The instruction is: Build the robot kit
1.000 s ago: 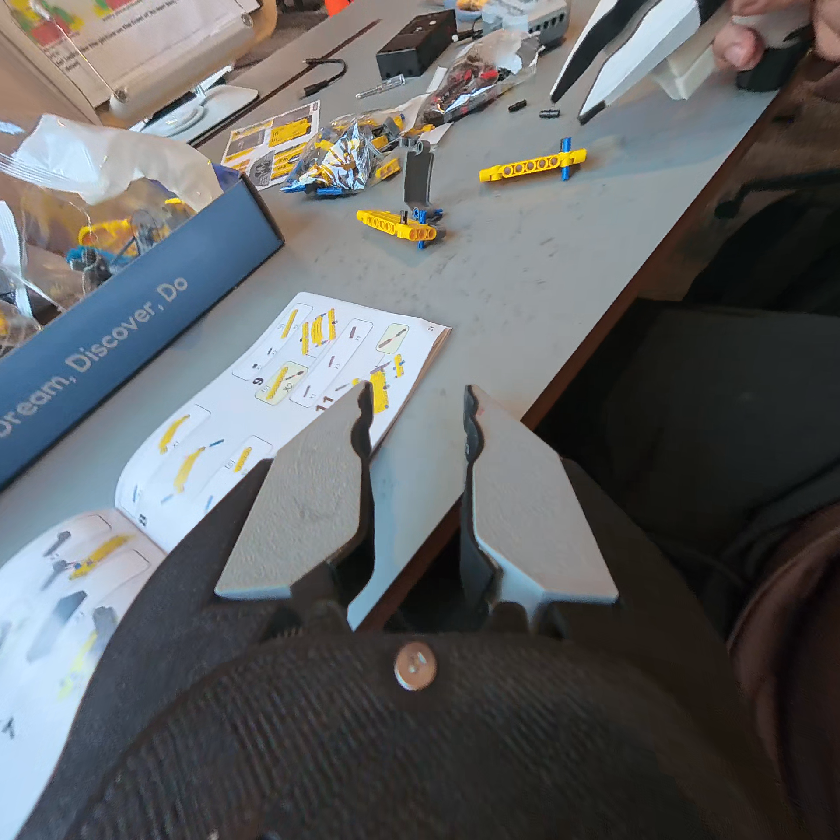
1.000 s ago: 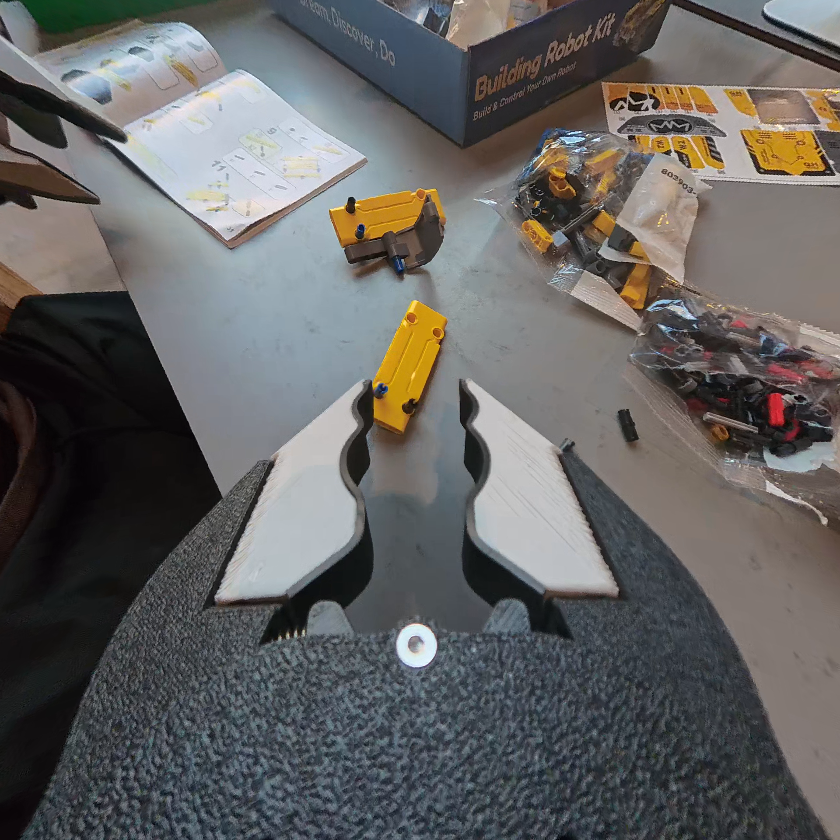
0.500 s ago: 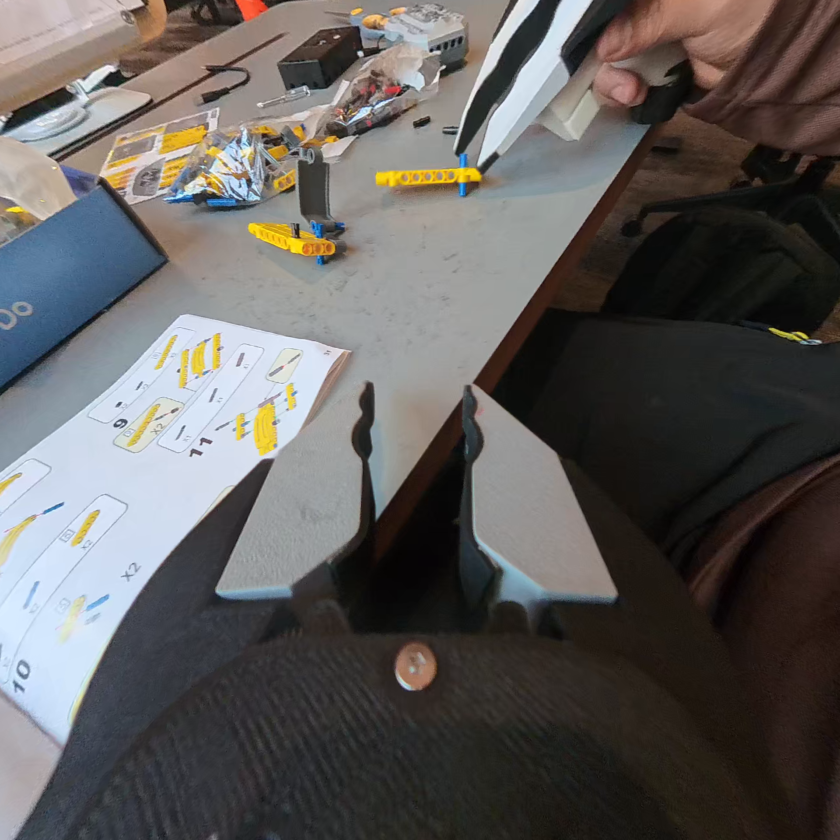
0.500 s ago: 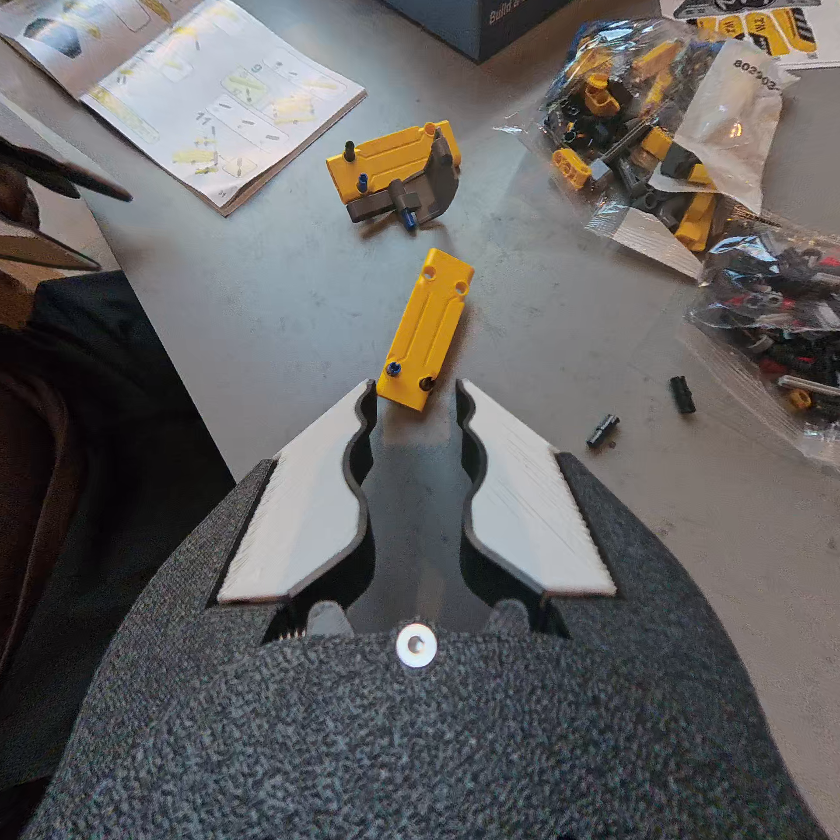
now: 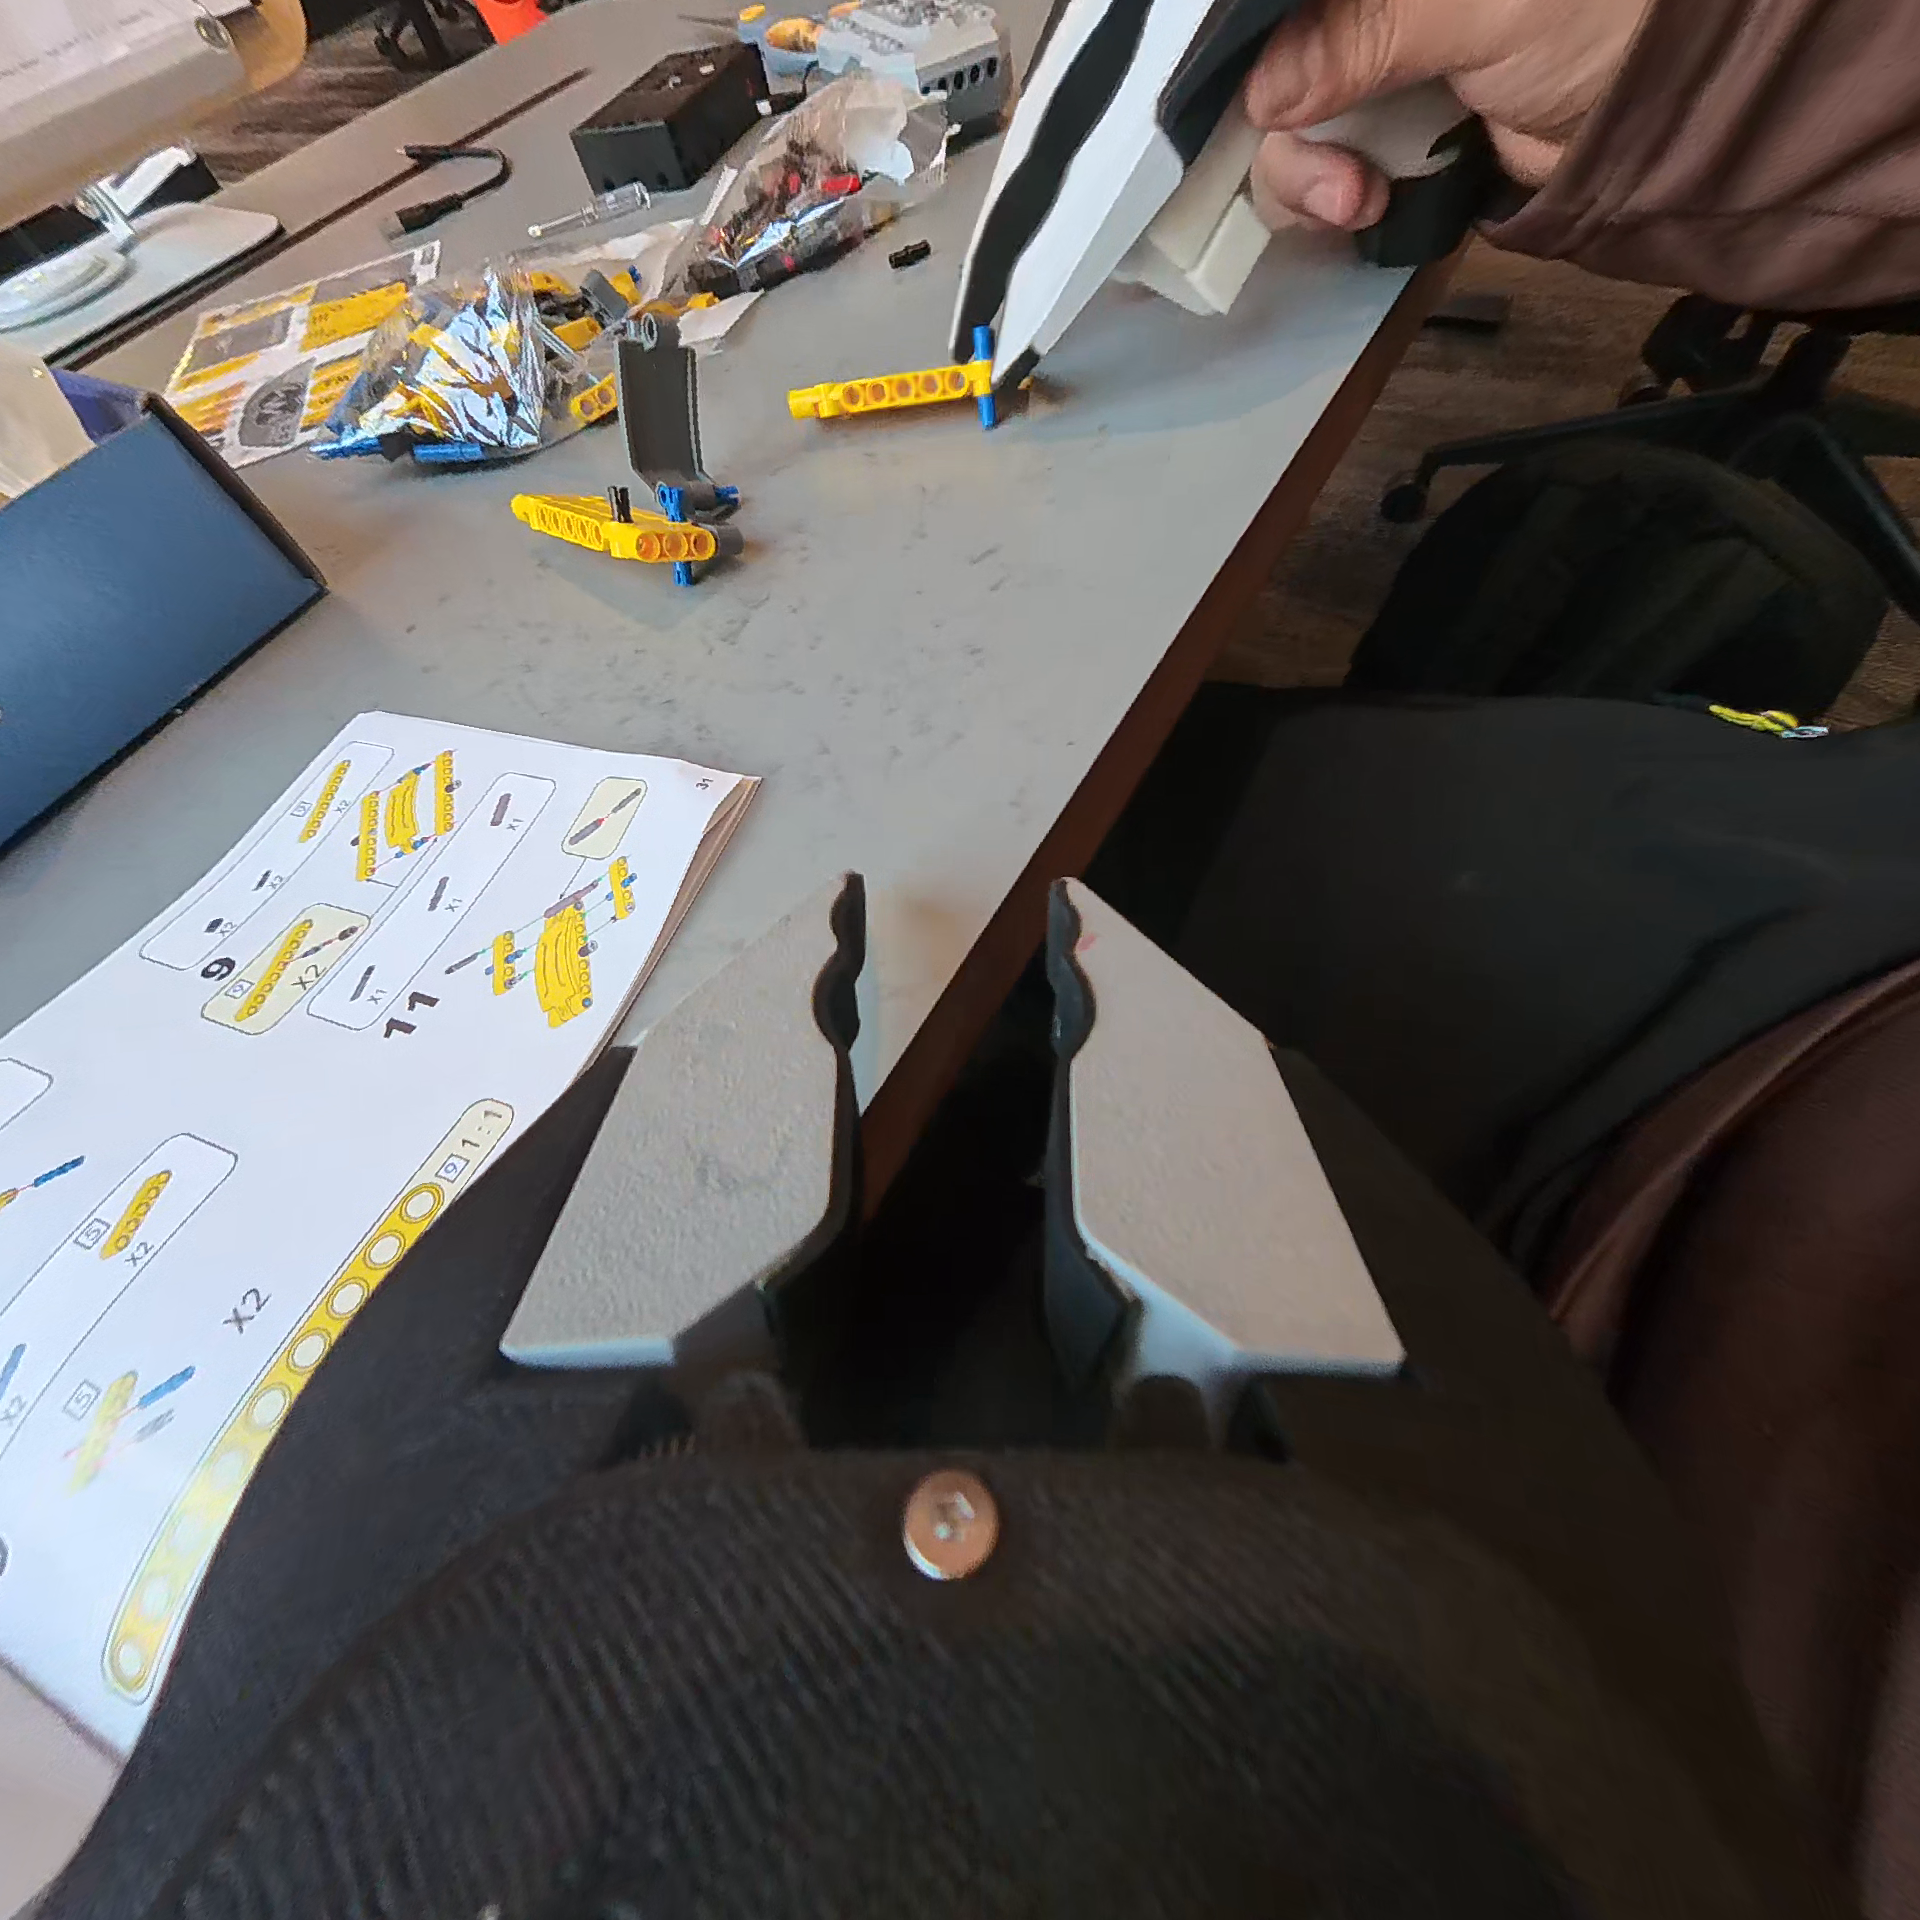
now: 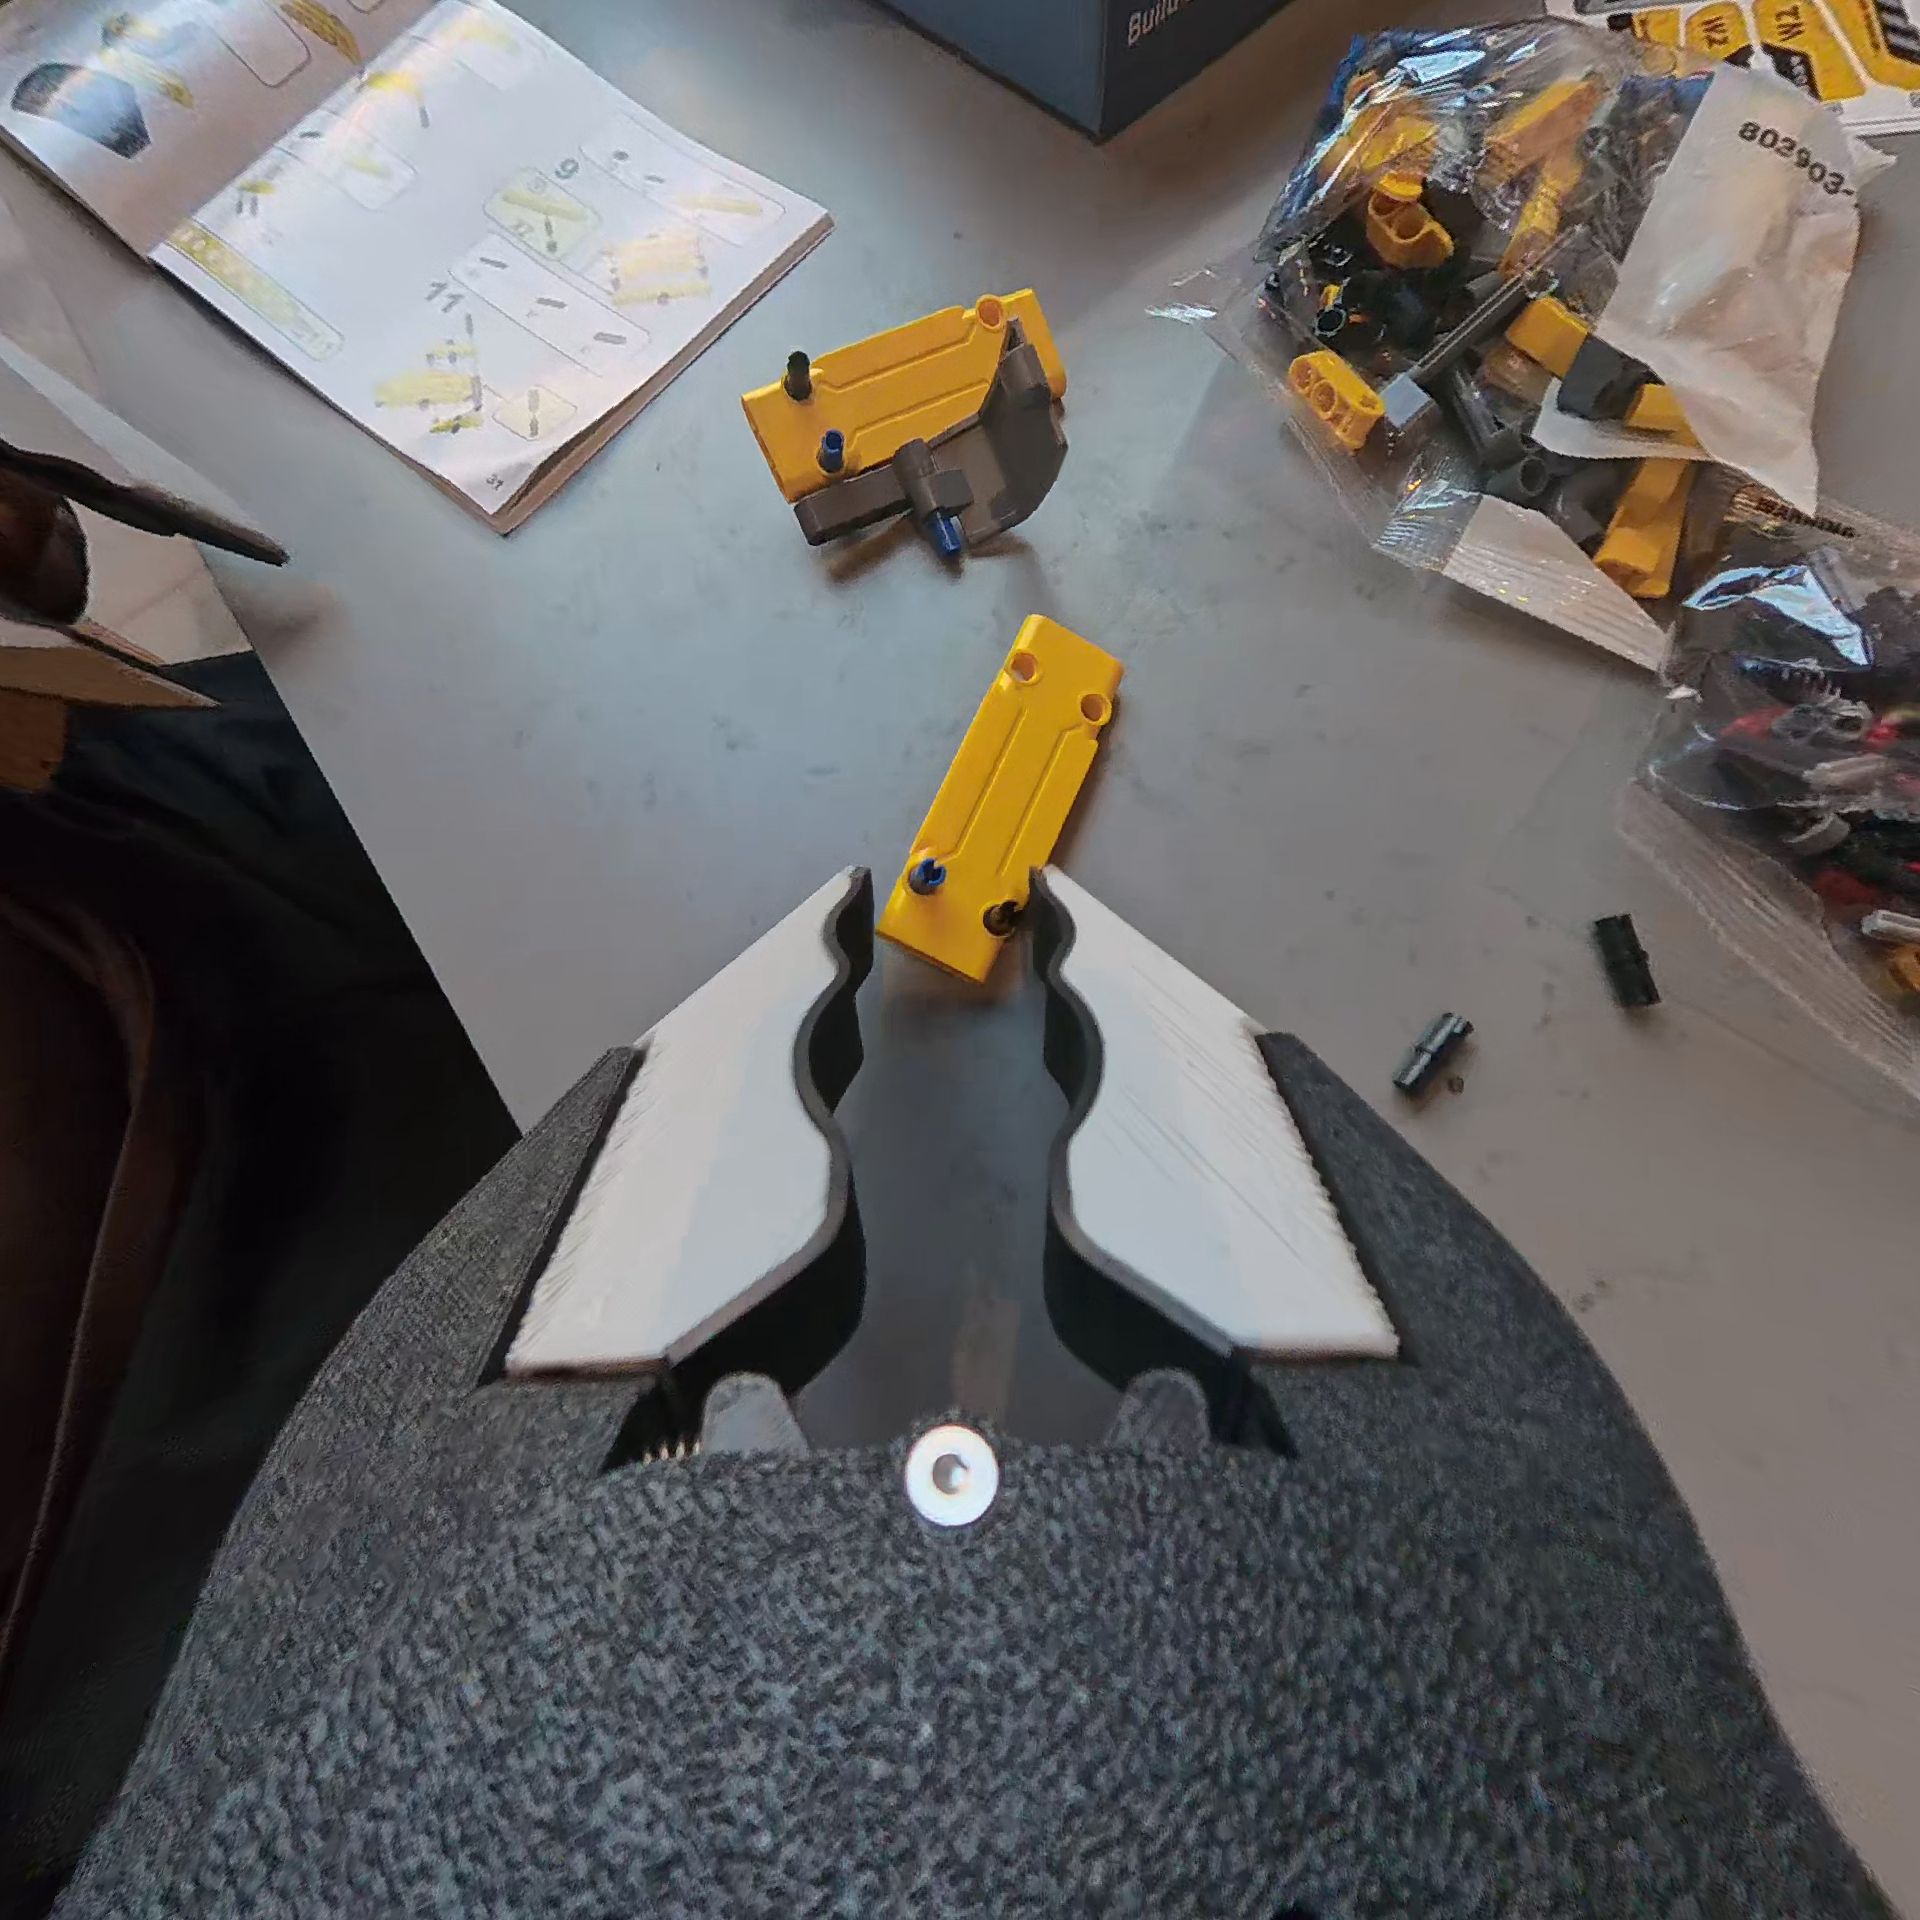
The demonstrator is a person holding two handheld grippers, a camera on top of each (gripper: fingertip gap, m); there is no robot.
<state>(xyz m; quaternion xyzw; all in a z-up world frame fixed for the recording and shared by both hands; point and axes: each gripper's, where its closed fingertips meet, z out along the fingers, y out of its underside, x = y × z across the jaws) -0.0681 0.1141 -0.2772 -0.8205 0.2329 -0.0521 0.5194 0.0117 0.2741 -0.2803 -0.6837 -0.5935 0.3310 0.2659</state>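
1. Grey worktop [image 6: 644, 727] with a dark brown front edge, cluttered with building-kit bits: an open instruction booklet [image 6: 447, 239] toward the left end, a blue kit box [image 5: 135, 582] behind it, and two clear bags of parts [image 6: 1538, 343] toward the right end.

2. Right gripper [image 6: 951, 883] is down at a flat yellow panel [image 6: 1013, 795] lying near the front edge. Its fingers are spread, one either side of the panel's near end. The right fingertip [image 6: 1044, 883] looks like it's touching that end by the black pin; the left one has a gap. Nothing clamped.

3. My read on the panel: light, rigid moulded plastic, smooth faces, so it'll probably skate on the worktop if nudged. Pinching across the two long edges seems best, staying clear of the blue pin [image 6: 923, 876].

4. Just behind it sits a yellow and grey sub-assembly [image 6: 914, 416]. Two loose black pins [image 6: 1621, 956] lie to the right.

5. Left gripper [image 5: 956, 914] hangs over the front edge beside the booklet corner, fingers apart and empty, pointed along the edge.

6. From the left wrist view, the right one comes in steep, tips down, a hand [image 5: 1434, 94] wrapped round its handle.
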